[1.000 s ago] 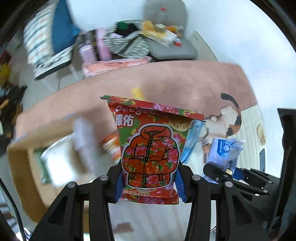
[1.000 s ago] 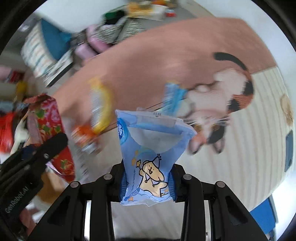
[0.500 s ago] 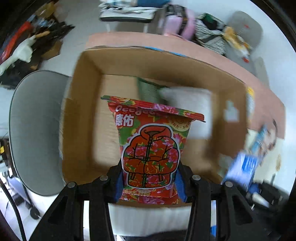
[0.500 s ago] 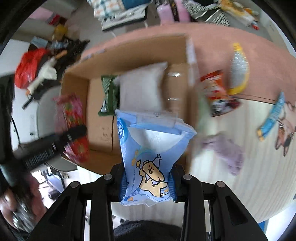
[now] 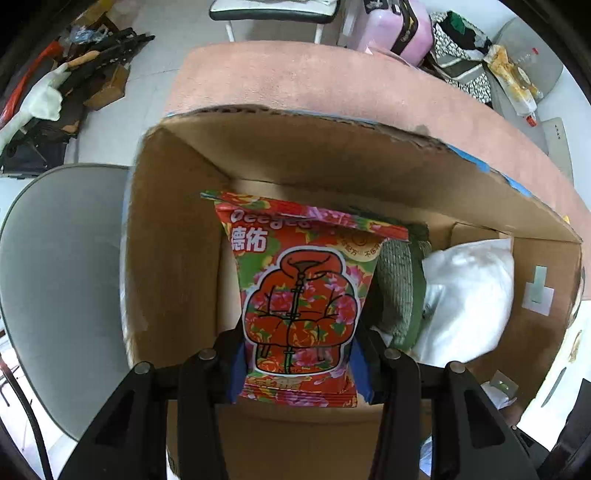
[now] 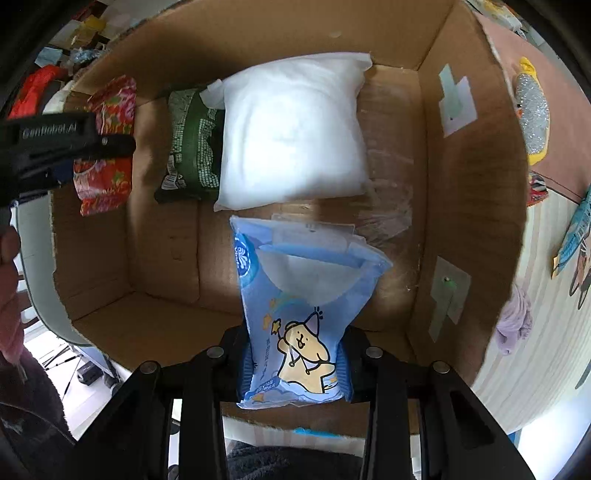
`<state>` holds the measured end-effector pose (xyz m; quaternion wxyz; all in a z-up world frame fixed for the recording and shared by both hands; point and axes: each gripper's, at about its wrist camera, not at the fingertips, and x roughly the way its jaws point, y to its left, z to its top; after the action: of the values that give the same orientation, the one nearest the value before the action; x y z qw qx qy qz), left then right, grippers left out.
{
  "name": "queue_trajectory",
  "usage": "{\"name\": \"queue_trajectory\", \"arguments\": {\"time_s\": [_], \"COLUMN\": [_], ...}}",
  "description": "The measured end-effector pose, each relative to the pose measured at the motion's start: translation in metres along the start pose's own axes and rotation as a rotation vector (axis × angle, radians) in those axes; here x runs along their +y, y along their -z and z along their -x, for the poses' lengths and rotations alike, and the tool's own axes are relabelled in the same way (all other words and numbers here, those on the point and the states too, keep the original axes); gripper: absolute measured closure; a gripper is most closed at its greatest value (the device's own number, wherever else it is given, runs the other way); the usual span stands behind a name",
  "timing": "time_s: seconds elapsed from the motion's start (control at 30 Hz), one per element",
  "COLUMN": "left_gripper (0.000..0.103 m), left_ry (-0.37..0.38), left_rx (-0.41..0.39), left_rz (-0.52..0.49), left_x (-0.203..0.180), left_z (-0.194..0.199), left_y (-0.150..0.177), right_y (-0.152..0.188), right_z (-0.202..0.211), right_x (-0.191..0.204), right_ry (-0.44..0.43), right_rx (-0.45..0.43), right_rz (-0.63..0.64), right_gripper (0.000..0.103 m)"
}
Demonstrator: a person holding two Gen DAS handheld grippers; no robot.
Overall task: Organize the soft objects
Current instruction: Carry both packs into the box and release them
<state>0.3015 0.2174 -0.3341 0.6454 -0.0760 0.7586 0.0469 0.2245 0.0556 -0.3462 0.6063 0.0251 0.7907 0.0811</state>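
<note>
My left gripper (image 5: 297, 363) is shut on a red floral pack (image 5: 301, 295) and holds it over the left part of an open cardboard box (image 5: 177, 236). My right gripper (image 6: 293, 365) is shut on a blue tissue pack (image 6: 299, 306) and holds it above the box floor (image 6: 166, 251). Inside the box lie a white pillow (image 6: 291, 133) and a green pack (image 6: 192, 144). The left gripper (image 6: 55, 144) with the red pack (image 6: 107, 147) shows at the box's left side in the right wrist view.
A grey chair (image 5: 55, 280) stands left of the box. On the mat to the right lie a yellow glittery toy (image 6: 532, 110), a purple soft item (image 6: 513, 321) and a blue wrapper (image 6: 576, 236). Bags and clutter (image 5: 406, 26) sit beyond the pink rug.
Both grippers swung from over the mat to above the box with their packs still held. The box now fills both views and both packs hang lower over it.
</note>
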Motion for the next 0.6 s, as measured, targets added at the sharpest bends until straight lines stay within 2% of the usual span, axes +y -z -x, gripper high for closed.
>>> {"name": "queue_trajectory", "arguments": {"time_s": [0.1, 0.13, 0.17, 0.23, 0.3, 0.37, 0.47, 0.6], "left_gripper": [0.054, 0.049, 0.045, 0.041, 0.032, 0.019, 0.007, 0.005], "left_ry": [-0.010, -0.006, 0.003, 0.013, 0.008, 0.000, 0.009, -0.017], "left_rx": [0.008, 0.017, 0.030, 0.028, 0.004, -0.022, -0.053, -0.117], "left_rz": [-0.008, -0.004, 0.000, 0.002, -0.002, 0.000, -0.015, -0.032], "left_x": [0.000, 0.001, 0.003, 0.004, 0.004, 0.006, 0.005, 0.006], "left_z": [-0.004, -0.006, -0.007, -0.005, 0.004, 0.013, 0.029, 0.051], "left_y": [-0.004, -0.006, -0.006, -0.006, -0.003, 0.001, 0.015, 0.037], "right_y": [-0.003, -0.003, -0.003, 0.002, 0.006, 0.007, 0.009, 0.010], "right_z": [-0.005, -0.008, -0.010, -0.012, -0.007, -0.001, 0.008, 0.026], "right_x": [0.001, 0.004, 0.005, 0.005, 0.007, 0.011, 0.011, 0.013], "right_ry": [0.015, 0.021, 0.028, 0.037, 0.042, 0.061, 0.066, 0.091], "right_rx": [0.010, 0.017, 0.019, 0.012, -0.002, -0.003, -0.029, -0.059], "right_rz": [0.003, 0.010, 0.016, 0.022, 0.031, 0.036, 0.027, 0.031], "right_gripper": [0.058, 0.051, 0.039, 0.022, 0.015, 0.004, 0.000, 0.000]}}
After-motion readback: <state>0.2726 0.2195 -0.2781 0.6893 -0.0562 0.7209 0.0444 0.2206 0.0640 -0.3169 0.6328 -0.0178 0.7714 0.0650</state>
